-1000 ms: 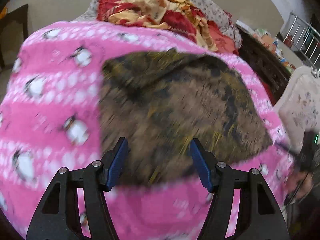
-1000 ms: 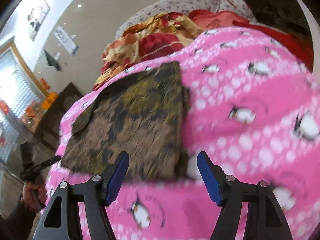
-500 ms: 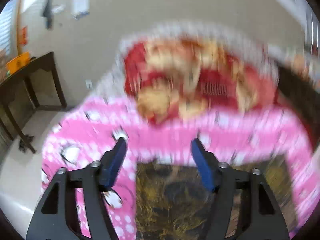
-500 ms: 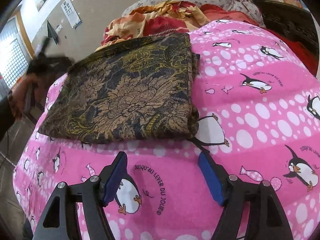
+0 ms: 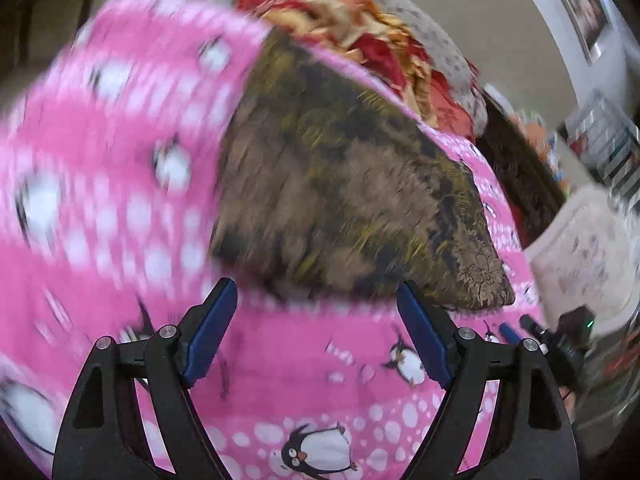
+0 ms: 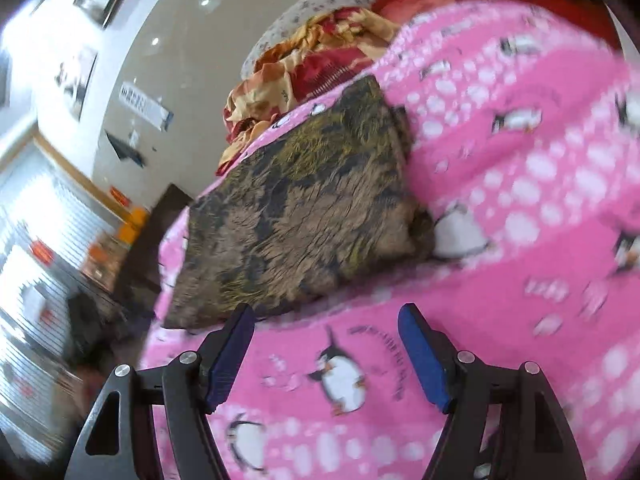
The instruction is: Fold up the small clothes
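- Left claw point(image 5: 316, 320) is opening, right claw point(image 6: 326, 340) released; both empty
- Folded brown cloth point(image 5: 344, 200) lies mid-frame on the pink blanket point(image 5: 120, 160)
- A careless nudge could undo its folds

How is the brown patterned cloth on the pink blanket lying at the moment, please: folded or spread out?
Folded. The brown patterned cloth lies as a compact, thick rectangle on the pink penguin blanket, with stacked layers showing along its right edge.

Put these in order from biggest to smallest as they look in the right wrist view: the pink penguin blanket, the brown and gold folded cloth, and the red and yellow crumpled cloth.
1. Pink penguin blanket
2. Brown and gold folded cloth
3. Red and yellow crumpled cloth, though it lies farther back and is partly hidden, so its true size is unsure.
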Tool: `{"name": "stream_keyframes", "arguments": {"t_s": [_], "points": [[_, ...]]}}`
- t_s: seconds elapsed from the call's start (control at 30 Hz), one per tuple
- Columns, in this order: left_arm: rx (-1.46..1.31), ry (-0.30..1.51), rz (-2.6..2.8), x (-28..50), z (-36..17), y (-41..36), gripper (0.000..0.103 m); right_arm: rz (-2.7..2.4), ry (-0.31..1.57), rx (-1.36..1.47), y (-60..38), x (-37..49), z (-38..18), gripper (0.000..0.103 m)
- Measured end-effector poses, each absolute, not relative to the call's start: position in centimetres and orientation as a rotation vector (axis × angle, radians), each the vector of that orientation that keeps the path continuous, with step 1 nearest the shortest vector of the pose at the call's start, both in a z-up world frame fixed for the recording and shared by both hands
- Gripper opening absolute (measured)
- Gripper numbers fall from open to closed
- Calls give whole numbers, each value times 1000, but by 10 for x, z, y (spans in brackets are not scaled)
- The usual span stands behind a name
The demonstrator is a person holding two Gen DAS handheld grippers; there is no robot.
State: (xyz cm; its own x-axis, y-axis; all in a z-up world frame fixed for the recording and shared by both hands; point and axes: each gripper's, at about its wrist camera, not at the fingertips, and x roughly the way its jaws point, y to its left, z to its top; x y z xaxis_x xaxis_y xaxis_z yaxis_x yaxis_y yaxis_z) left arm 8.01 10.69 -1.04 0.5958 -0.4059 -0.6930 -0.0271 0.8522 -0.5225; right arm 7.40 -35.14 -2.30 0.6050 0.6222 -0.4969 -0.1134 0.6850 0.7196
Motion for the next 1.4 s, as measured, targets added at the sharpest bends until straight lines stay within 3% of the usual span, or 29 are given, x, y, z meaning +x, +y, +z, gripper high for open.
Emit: {"name": "stream_keyframes", "arguments": {"t_s": [0.07,0.37,0.4,0.47,0.53,0.57,0.67,0.77,0.87,1.17,1.27,1.4], "points": [[-618,945,-224,88,-32,114,82,452,805,701,-349,74,-26,72],[-783,858,-263,140,-32,128,81,408,719,931,-371,85,-35,72],[-801,853,-267,141,-33,130,77,393,712,933,-370,92,-35,72],[-808,865,-244,147,-37,134,44,377,712,914,-368,102,-33,72],[-836,899,-197,149,-43,142,26,348,716,884,-363,117,-31,71],[-863,906,-189,150,-46,145,23,348,719,864,-360,125,-29,64],[-857,915,-170,148,-42,144,19,337,772,836,-355,148,-36,22],[-810,906,-170,139,-29,140,17,301,763,798,-357,149,-27,10],[-773,902,-200,118,-11,138,17,322,756,749,-361,127,-4,6],[-766,1002,-317,-3,-12,130,18,411,802,817,-398,8,26,5],[-773,1053,-293,-9,-38,133,25,402,813,868,-399,-12,13,5],[-864,1037,-312,-11,-50,144,26,244,948,869,-405,-13,-11,8]]}}
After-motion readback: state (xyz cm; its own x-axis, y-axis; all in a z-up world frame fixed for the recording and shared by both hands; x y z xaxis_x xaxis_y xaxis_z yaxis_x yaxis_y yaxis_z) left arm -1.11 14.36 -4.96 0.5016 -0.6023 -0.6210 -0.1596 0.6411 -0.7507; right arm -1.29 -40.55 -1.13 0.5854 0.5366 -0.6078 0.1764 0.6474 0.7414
